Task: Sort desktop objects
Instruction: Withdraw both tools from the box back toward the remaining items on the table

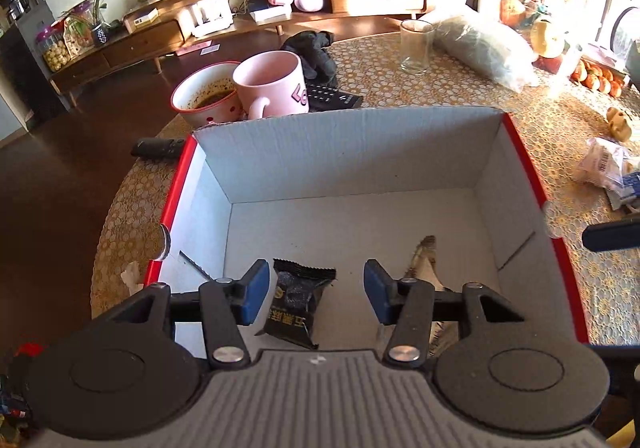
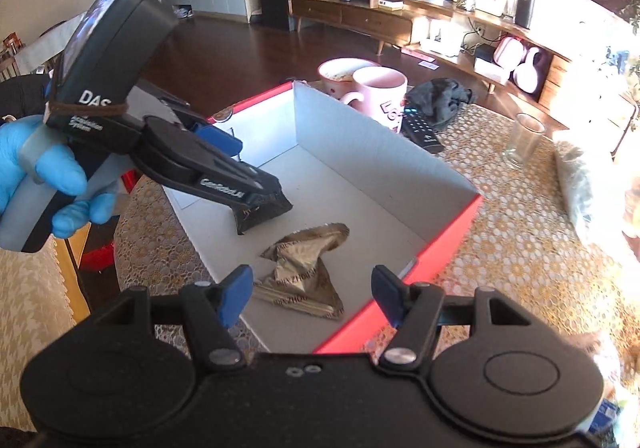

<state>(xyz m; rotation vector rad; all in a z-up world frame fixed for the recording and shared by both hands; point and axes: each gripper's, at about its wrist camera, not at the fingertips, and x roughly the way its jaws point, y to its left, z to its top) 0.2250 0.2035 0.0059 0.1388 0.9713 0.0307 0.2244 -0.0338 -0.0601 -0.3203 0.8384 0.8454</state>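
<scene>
A cardboard box (image 1: 532, 176) with a red rim and white inside stands on the lace-covered table. A black snack packet (image 1: 296, 308) lies on the box floor between the blue pads of my left gripper (image 1: 316, 290), which is open and clear of it on both sides. Beside it lies a gold packet (image 1: 424, 268), half hidden behind the right finger. In the right wrist view my right gripper (image 2: 312, 296) hangs open over the box's (image 2: 440, 244) near corner, above the gold packet (image 2: 308, 268). The left gripper (image 2: 246, 164) slants down to the black packet (image 2: 268, 210).
Behind the box stand a pink mug (image 1: 272, 88), a red-rimmed bowl (image 1: 204, 96) of dark liquid, two remotes (image 1: 332, 98) (image 1: 158, 148) and a black cloth (image 1: 312, 48). A glass (image 1: 416, 46), a plastic bag (image 1: 484, 48) and wrapped packets (image 1: 604, 164) lie to the right. A blue-gloved hand (image 2: 40, 168) holds the left gripper.
</scene>
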